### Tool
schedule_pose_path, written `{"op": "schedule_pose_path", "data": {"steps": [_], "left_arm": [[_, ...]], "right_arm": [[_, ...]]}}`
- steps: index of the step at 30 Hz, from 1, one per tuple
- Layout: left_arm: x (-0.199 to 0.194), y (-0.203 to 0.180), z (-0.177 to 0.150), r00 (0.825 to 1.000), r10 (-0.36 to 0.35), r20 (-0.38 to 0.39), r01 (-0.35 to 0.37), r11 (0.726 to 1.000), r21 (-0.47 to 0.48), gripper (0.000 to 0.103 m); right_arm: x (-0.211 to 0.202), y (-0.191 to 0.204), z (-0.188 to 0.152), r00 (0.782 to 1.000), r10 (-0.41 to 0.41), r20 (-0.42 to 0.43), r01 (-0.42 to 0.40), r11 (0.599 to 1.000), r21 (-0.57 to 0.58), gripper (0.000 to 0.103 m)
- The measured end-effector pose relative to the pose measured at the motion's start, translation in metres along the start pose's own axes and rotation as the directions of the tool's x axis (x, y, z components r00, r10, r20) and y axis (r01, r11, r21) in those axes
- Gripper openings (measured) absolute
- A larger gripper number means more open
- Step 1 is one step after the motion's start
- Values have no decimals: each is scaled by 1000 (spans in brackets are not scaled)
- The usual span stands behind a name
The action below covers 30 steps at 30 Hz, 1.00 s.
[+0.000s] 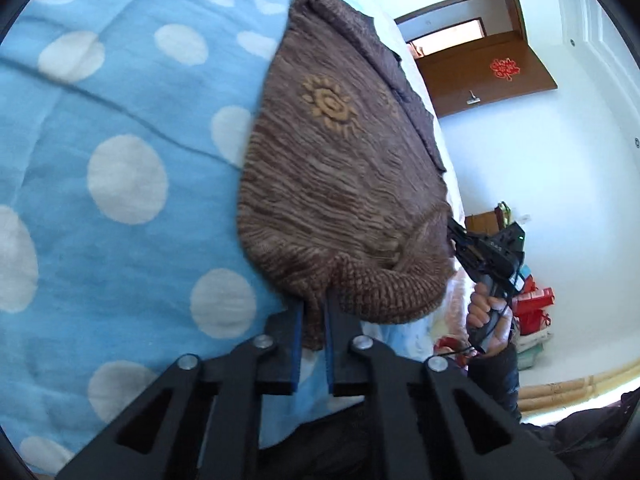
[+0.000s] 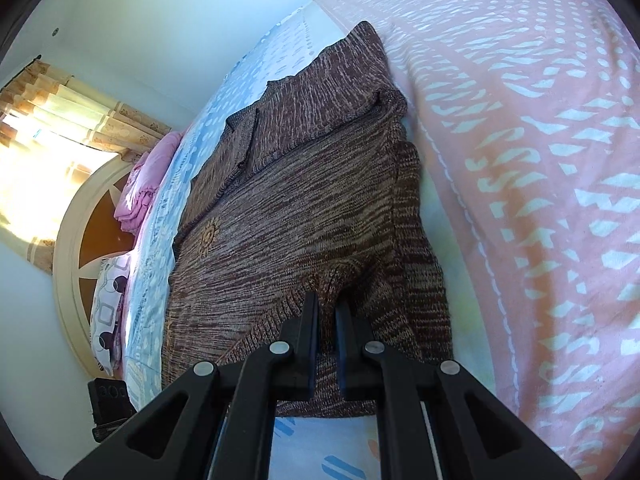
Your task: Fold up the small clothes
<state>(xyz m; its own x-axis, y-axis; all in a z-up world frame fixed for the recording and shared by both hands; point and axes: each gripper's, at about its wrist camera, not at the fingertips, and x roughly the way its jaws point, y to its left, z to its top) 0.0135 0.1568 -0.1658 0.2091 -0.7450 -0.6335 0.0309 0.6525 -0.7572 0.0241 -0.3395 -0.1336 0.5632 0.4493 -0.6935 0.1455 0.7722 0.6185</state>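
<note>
Lying on blue dotted bedsheet (image 1: 100, 128): brown sweater (image 1: 332, 184); wooden door (image 1: 488, 72) behind.

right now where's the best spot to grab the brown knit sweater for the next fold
By its ribbed hem, from the near bed edge: the sweater lies flat, and only that thick edge bunches up. The left gripper and right gripper already pinch it there.

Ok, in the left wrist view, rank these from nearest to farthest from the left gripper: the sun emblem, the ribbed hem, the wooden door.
1. ribbed hem, pinched in the left gripper
2. sun emblem, mid-sweater, higher up
3. wooden door, across the room, upper right
</note>
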Motion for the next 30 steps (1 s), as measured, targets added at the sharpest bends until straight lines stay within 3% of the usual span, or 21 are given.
{"op": "schedule_pose_path", "data": {"steps": [4,9,12,17,21,23,25,26,27,30], "left_arm": [[-7,-21,7,999,37,39,-40,995,88,8],[-8,-48,48,995,50,85,-65,981,181,8],[0,-56,89,991,76,107,-94,979,178,8],[10,-44,151,965,231,121,-245,962,117,9],[-10,-46,170,953,242,182,-270,952,145,9],[-23,-51,171,940,257,225,-304,930,206,21],[-28,-53,167,924,281,259,-350,894,279,34],[-24,-56,163,921,285,267,-366,869,333,41],[-16,-58,160,921,289,262,-375,842,388,48],[6,-59,155,917,308,252,-393,802,449,54]], "right_arm": [[-3,0,1,1000,31,-1,-31,999,8,7],[-10,6,21,996,76,35,-77,997,27,7],[-5,4,37,997,51,62,-53,998,43,7],[18,-9,59,998,-7,63,1,996,92,8],[19,-11,62,997,-2,75,-6,995,100,11],[11,-6,60,995,-10,103,1,997,82,19],[-3,-2,59,988,-7,154,-2,998,61,42],[-12,-1,57,982,-2,187,-7,999,49,47],[-18,1,55,977,-1,215,-7,999,38,50],[-33,6,46,964,-29,263,29,1000,3,49]]}}
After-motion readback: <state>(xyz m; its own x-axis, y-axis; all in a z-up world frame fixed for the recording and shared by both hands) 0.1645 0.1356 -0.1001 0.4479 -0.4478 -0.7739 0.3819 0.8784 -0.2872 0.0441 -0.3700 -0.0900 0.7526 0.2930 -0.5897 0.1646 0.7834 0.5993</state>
